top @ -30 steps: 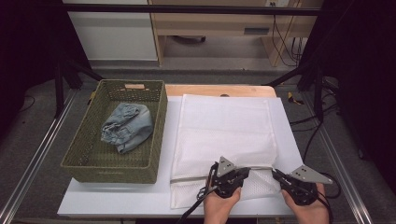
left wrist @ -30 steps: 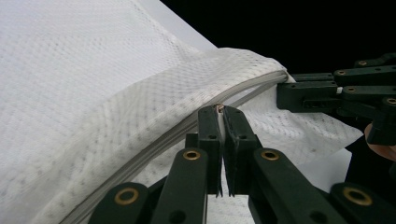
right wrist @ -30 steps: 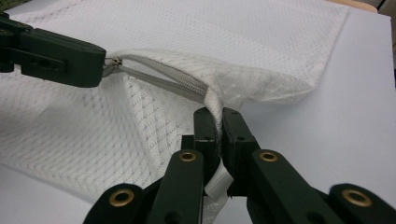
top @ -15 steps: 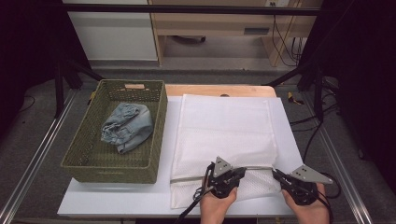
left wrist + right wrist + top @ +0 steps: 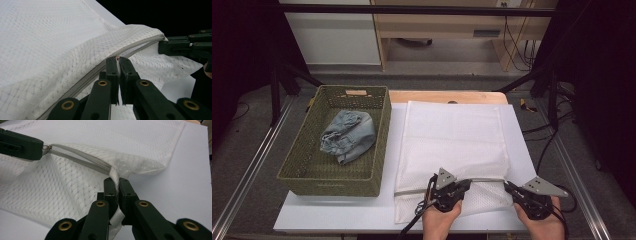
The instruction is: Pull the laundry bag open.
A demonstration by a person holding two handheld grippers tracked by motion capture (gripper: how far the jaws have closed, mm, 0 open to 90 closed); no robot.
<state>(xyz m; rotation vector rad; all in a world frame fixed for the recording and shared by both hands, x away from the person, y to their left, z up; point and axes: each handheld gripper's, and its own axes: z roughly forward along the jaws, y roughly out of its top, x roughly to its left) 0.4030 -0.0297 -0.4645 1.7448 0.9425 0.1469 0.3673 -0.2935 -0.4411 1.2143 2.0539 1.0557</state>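
Observation:
A white mesh laundry bag (image 5: 452, 135) lies flat on the white board (image 5: 337, 215), its grey zipper (image 5: 412, 190) running across the near end. My left gripper (image 5: 468, 183) is shut on the zipper pull (image 5: 46, 147), about midway along the zipper (image 5: 87, 75). My right gripper (image 5: 507, 186) is shut on the bag's fabric at the right end of the zipper (image 5: 82, 157), lifting that corner a little. In the left gripper view my left gripper (image 5: 117, 58) pinches the small pull, and the right gripper (image 5: 175, 46) shows farther off. The right gripper (image 5: 115, 180) grips a fold of mesh.
A green woven basket (image 5: 382, 135) stands left of the bag with a crumpled blue denim garment (image 5: 347, 135) inside. A wooden table edge (image 5: 442, 96) shows behind the board. Black frame poles and cables lie beyond on both sides.
My left gripper has shifted slightly to the left along the zipper. The right gripper has stayed where it was.

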